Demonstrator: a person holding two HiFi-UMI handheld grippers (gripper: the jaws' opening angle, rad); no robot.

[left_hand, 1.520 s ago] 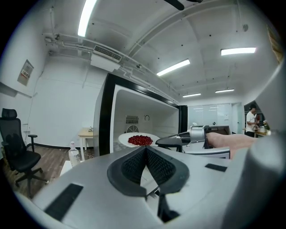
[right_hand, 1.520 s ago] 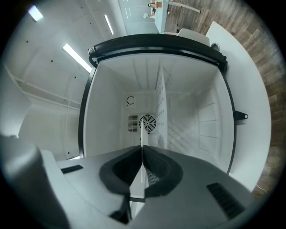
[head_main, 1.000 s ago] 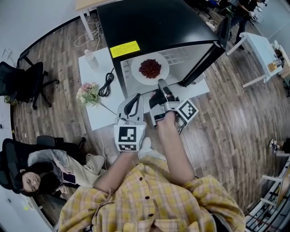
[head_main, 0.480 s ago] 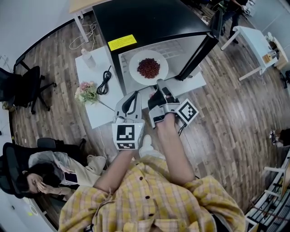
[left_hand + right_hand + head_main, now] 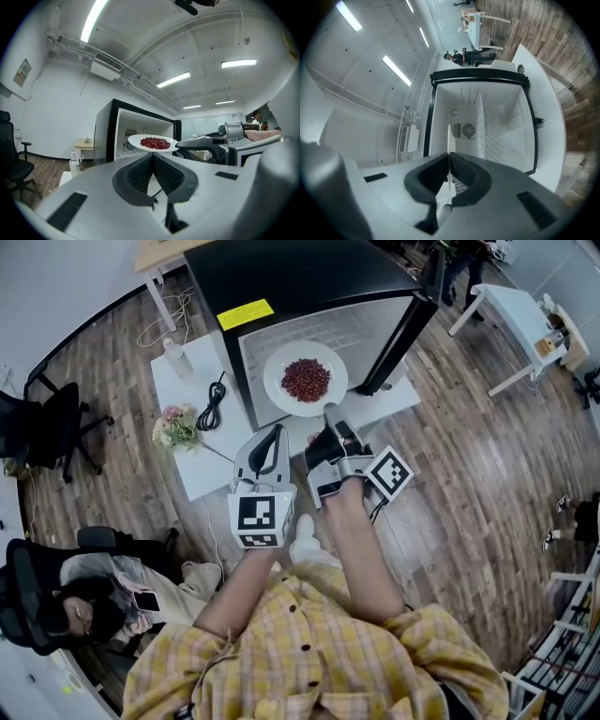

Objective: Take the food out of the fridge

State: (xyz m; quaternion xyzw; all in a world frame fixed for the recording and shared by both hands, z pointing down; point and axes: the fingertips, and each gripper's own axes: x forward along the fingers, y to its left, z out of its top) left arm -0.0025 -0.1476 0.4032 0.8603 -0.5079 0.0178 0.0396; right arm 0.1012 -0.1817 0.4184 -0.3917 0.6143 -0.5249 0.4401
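A white plate [image 5: 278, 390] of dark red food [image 5: 306, 379] hangs level in front of the open black fridge [image 5: 309, 287]. My right gripper [image 5: 330, 412] is shut on the plate's near rim. In the right gripper view the plate [image 5: 449, 138] shows edge-on between the pressed pads [image 5: 449, 159], with the bare white fridge interior [image 5: 501, 122] behind. My left gripper [image 5: 279, 431] stays beside it to the left, shut and holding nothing. In the left gripper view its pads [image 5: 153, 158] meet, and the plate [image 5: 152, 142] and right gripper [image 5: 190, 144] float beyond them.
The fridge door [image 5: 398, 338] swings open to the right. Left of the fridge, a low white table [image 5: 192, 470] carries a bottle [image 5: 173, 354], a black cable [image 5: 214, 404] and flowers [image 5: 174, 430]. A person [image 5: 84, 610] sits at lower left, near a black chair [image 5: 47, 418].
The right gripper has drawn the plate out of the fridge opening toward me. The left gripper has backed off alongside it, still shut.
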